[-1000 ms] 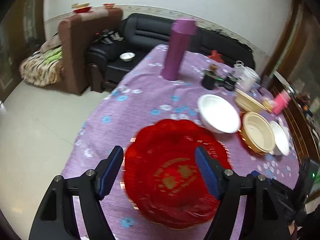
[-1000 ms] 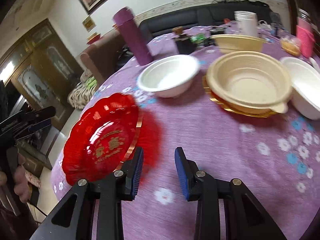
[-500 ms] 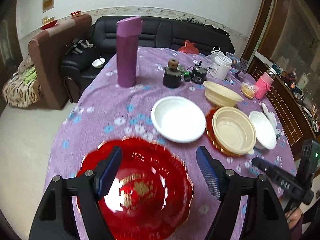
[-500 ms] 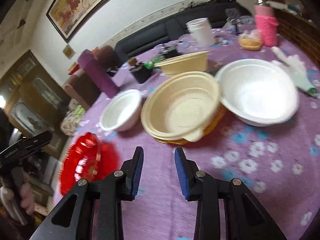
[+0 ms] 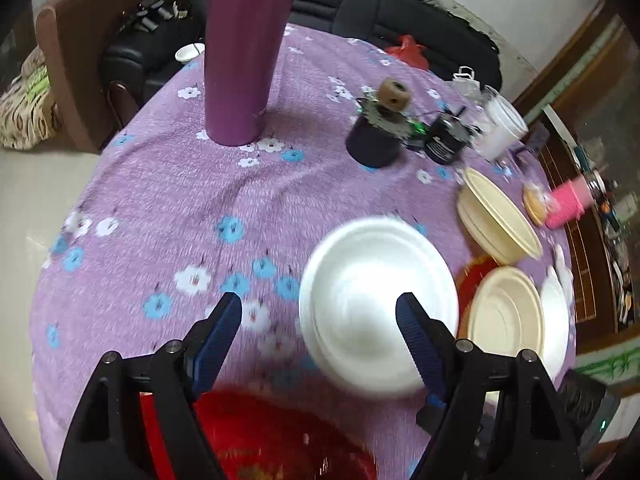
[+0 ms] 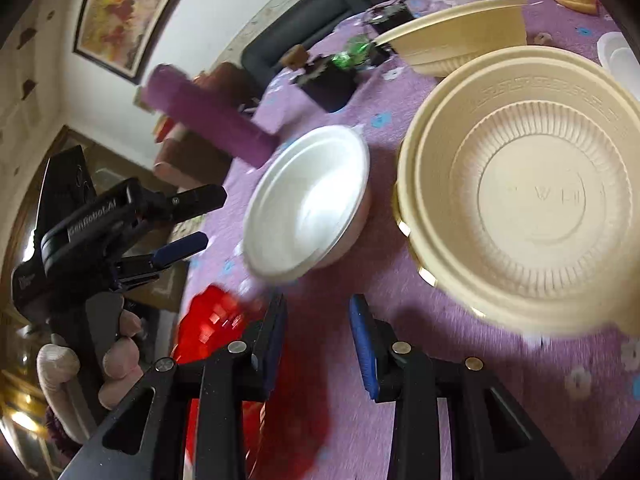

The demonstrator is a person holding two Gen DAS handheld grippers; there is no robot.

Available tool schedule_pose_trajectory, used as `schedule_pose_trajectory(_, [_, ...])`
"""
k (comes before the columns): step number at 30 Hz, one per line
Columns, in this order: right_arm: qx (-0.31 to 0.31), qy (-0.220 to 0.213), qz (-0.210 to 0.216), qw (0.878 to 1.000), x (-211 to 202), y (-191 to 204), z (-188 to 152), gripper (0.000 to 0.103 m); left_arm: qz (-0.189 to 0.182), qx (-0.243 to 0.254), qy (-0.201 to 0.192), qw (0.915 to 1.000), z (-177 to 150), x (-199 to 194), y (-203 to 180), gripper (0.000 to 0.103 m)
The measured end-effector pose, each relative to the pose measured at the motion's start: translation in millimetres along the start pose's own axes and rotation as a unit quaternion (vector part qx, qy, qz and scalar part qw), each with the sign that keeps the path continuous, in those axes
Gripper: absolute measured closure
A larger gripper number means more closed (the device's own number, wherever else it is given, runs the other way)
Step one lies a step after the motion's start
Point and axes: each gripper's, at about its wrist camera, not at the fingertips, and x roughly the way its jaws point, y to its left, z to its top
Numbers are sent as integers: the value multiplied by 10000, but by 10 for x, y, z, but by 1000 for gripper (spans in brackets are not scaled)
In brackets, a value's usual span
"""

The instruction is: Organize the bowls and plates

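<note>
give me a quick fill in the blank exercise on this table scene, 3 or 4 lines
1. The tall flask standing on the tablecloth is ____.
2. The bowl ahead of the left gripper is ____.
3. The cream bowl sits on a ____ plate.
4. The right gripper holds ____.

Missing words: purple; white; red; nothing

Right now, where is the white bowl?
In the left wrist view the white bowl sits on the purple cloth, right of centre, between the red plate and the cream bowl.
</note>
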Motion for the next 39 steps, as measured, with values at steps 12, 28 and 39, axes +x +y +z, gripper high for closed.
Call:
schedule_pose_trajectory(12, [-11, -324, -298, 9990, 273, 61, 152, 61, -265, -91, 491, 9984, 204, 553, -82, 36])
schedule_pose_trajectory(28, [-1205, -392, -106, 9919, -122, 706, -117, 85, -28, 202, -158, 9997, -325, -482, 50, 67])
schedule_pose_trajectory(39, [-1591, 538, 157, 9857, -4, 961, -744, 85, -53, -634, -213, 9977, -1210, -912, 697, 67])
